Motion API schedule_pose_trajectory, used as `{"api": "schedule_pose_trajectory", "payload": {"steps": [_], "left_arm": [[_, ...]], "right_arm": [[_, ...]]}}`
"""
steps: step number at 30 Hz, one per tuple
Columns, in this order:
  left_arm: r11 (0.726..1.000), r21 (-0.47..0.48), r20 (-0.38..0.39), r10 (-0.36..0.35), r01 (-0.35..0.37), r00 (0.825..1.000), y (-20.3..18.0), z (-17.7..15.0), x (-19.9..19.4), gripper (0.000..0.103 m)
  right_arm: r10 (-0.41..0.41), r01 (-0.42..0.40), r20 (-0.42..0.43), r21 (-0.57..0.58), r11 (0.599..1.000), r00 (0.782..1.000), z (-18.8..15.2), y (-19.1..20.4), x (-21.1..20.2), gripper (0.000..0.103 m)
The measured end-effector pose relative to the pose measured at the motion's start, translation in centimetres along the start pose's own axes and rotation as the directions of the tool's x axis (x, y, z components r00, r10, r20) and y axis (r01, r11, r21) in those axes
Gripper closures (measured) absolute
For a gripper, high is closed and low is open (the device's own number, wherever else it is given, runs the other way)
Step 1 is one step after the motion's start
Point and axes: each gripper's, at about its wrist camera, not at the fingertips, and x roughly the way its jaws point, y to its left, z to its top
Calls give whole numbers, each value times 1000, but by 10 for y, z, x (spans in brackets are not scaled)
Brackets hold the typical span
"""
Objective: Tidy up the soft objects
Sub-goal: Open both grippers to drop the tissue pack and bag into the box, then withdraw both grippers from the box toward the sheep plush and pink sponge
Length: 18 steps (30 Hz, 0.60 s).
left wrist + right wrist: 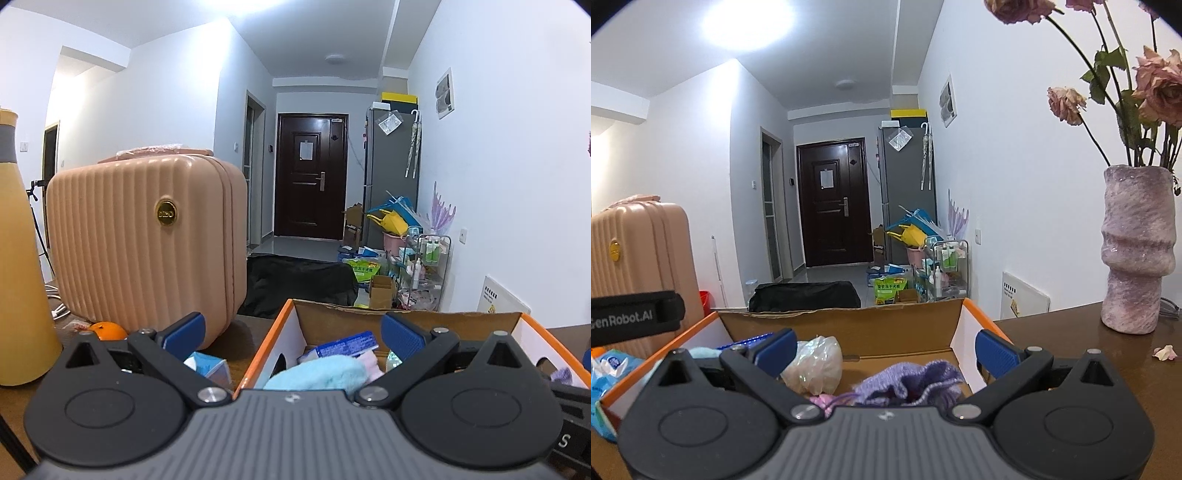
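With both wrist cameras looking across a dark brown wooden tabletop, the orange-edged open cardboard box sits dead ahead in each view.

Left gripper: blue-padded jaws spread wide, nothing between the pads. It hangs over the near left corner of the box. Below it inside the box: a light blue fluffy cloth, a pale pink soft item touching its right side, and a blue-and-white printed packet behind them. Outside the box wall, just left of it, a small light blue tissue pack lies on the table.

Right gripper: jaws at full spread, pads gripping nothing. Between and below them inside the box lies a purple knitted pouch, with a pink drawstring bit at its left edge. A crinkled clear plastic bag with pale contents sits just left of the pouch, near the left pad.

Also on the table: a ribbed pink hard-shell case left of the box, an orange fruit at its base, a tall yellow bottle with a grey band at far left, and a mottled pink ceramic vase with dried roses well right of the box. A black strap printed GenRobot.AI shows at the right view's left edge.
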Motion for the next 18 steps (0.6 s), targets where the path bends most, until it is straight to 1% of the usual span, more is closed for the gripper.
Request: {"api": "schedule_pose_trajectory", "payload": {"steps": [8, 18], "left_arm": [[1000, 18, -5, -7, 7, 1000, 2, -6, -21, 0], [1000, 24, -31, -13, 14, 999, 9, -19, -48, 0]], "right_arm": [[-9, 9, 6, -29, 1000, 1000, -5, -2, -21, 0], [-22, 22, 8, -49, 999, 1000, -13, -9, -52, 0]]}}
